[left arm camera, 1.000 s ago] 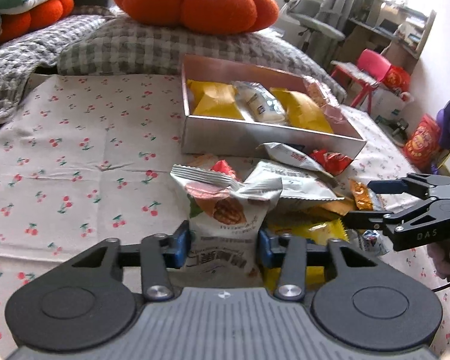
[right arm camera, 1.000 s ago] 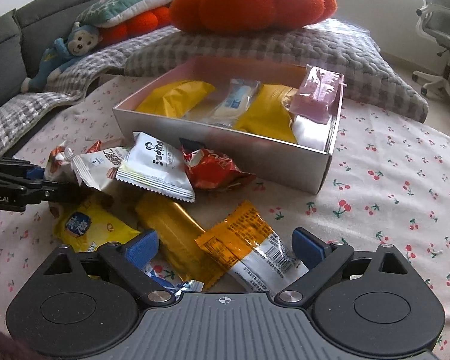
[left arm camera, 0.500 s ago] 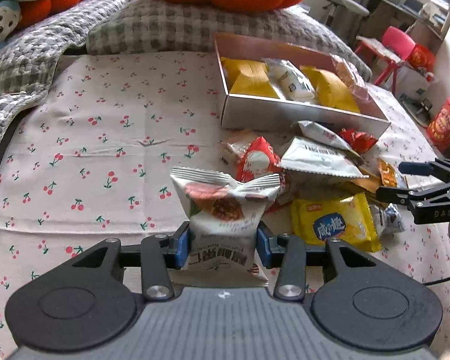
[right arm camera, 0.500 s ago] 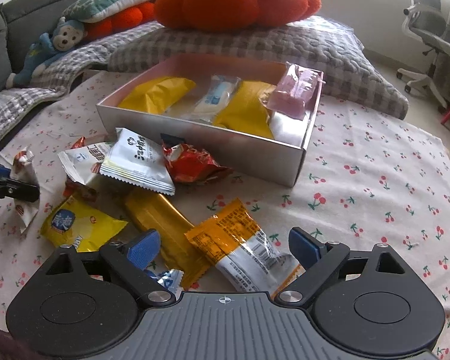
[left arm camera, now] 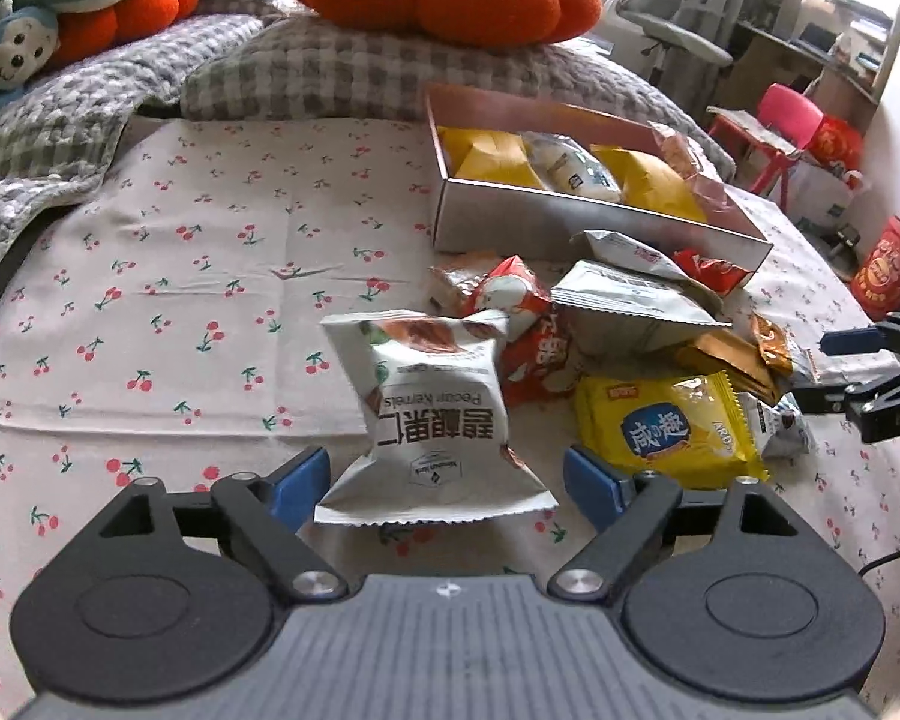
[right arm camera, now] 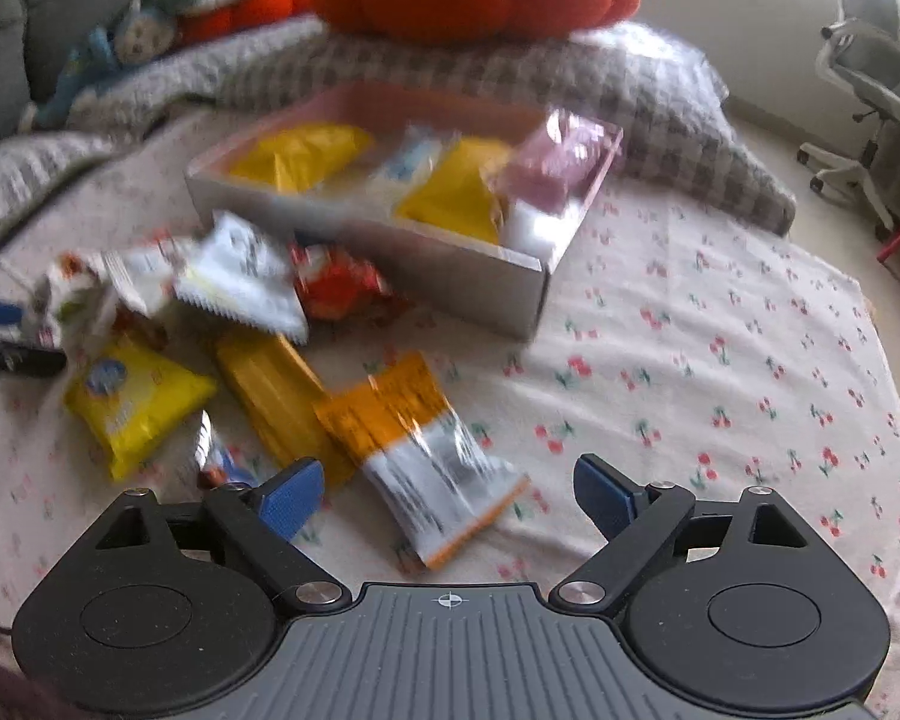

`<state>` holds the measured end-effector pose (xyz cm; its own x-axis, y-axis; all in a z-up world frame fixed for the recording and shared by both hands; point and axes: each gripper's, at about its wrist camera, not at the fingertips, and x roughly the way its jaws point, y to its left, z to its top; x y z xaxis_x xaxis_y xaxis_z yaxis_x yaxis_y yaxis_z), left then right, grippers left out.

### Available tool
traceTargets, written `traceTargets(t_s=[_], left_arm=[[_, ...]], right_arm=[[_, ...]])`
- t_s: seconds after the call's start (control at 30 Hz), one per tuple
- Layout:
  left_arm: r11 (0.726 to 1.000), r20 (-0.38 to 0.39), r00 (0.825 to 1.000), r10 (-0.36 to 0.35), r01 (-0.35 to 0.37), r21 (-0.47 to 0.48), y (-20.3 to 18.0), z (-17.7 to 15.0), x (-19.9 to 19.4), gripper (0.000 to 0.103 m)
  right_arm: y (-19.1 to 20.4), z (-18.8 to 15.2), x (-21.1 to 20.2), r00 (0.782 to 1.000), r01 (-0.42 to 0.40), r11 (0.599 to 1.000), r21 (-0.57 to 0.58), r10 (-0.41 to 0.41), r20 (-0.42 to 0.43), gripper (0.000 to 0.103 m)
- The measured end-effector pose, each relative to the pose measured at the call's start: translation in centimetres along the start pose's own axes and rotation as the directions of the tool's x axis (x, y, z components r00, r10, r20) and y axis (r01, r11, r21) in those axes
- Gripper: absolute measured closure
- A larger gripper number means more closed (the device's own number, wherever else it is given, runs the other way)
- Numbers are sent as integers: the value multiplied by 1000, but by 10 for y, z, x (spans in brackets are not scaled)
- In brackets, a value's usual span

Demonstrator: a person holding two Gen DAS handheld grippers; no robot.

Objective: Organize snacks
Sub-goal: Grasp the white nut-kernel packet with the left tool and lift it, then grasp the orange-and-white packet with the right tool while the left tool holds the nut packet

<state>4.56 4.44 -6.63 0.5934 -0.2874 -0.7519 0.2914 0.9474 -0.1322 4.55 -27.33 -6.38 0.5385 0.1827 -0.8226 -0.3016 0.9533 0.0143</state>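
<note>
1. Left tongs: spread wide, blue pads clear of white pecan packet on both sides; packet between them, seemingly on the cherry-print sheet, not gripped.
2. Right tongs: also wide open, gripping nothing; poised over orange/white packet. View blurred, so exact gap to packet can't be told.
3. Snack pile: yellow packet, grey foil packs, red packets loose just in front of box; box already has yellow and white packs inside.
4. Risk, pecan packet: puffy, slick film; if left there w/o re-grip, stays outside box. Pinch on the air-filled belly likely to squirt it out.
5. Risk, orange/white packet: flat on soft sheet; pads may snag fabric w/ wrapper, dragging sheet and pile.
6. Risk, crowding: both tongs near the same heap; swing toward box could knock neighbours or clip box wall.
7. Risk, box: near side packed; dropped item may perch on others and slide out.
</note>
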Motion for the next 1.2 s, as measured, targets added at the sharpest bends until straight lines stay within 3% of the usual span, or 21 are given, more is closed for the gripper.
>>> traceTargets(t_s=[0.17, 0.6, 0.8, 1.2], left_arm=[[999, 54, 998, 30, -32, 43, -7, -1, 1, 24], [998, 69, 997, 45, -41, -47, 1, 2, 4, 50], [997, 53, 997, 47, -44, -66, 2, 5, 5, 56], [985, -25, 999, 20, -24, -172, 16, 17, -3, 65]], right_arm=[[2, -5, 0, 1000, 25, 999, -34, -25, -5, 14], [1, 6, 7, 1000, -3, 1000, -12, 3, 11, 36], [5, 10, 8, 999, -38, 999, -3, 38, 8, 56], [9, 21, 7, 998, -15, 998, 61, 18, -59, 63]])
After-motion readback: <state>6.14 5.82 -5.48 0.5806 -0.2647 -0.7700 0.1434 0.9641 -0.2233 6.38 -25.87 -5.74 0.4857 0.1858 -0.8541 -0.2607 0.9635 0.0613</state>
